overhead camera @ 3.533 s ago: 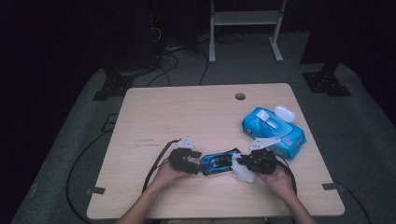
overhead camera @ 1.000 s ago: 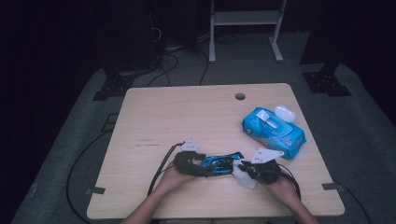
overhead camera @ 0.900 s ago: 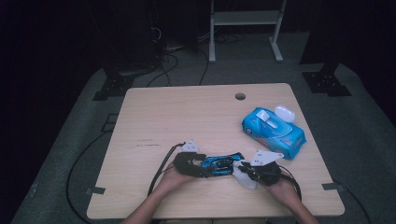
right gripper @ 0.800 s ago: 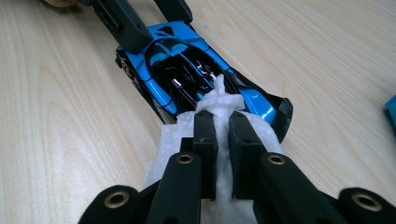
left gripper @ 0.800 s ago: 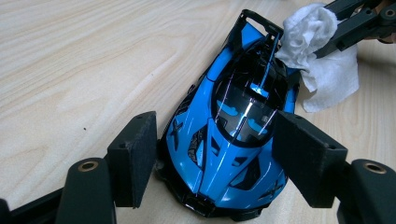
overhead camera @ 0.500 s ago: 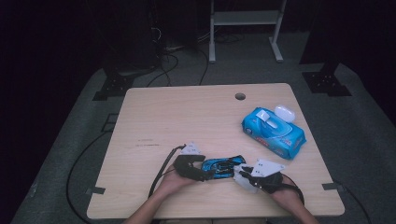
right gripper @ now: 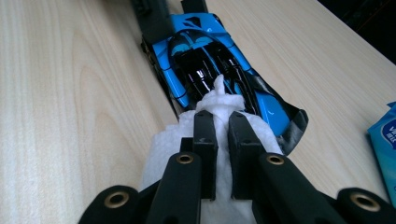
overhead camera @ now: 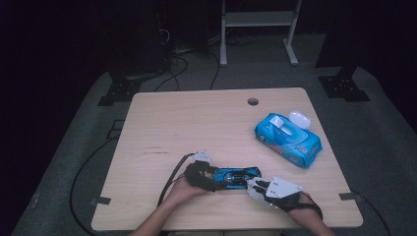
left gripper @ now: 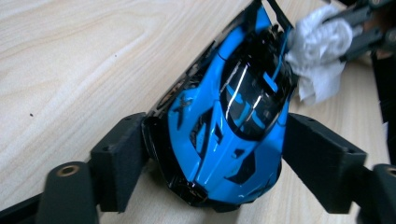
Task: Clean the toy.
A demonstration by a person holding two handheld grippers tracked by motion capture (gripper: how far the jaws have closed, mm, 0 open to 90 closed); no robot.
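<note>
Item: blue toy car (overhead camera: 237,176), glossy, black-trimmed, lying on the table (overhead camera: 206,123) near its front edge, lengthwise between the two hands.

Left gripper (overhead camera: 206,176): jaws stand either side of the car's nose; in the left gripper view the car (left gripper: 229,116) sits between the pads, the right pad against its flank, the left one (left gripper: 119,158) at its wheel arch. The jaws have just been opening and easing back, and the car remains clasped between them.

Right gripper (overhead camera: 255,186): jaws pinched nearly together on a white wipe (right gripper: 212,126) — the wad bulges around the pads and its tip rests on the car's dark rear deck (right gripper: 210,65). In the left gripper view the same wipe (left gripper: 317,51) touches the car's tail.

Surroundings: blue wipes pack (overhead camera: 287,140) on the right half of the table, close to the right edge, well apart from the car; a small white lid (overhead camera: 300,118) just behind it. A cable hole (overhead camera: 253,102) near the far edge. Bare wood lies left of and behind the car — broad room there; little between the hands and the front edge.
</note>
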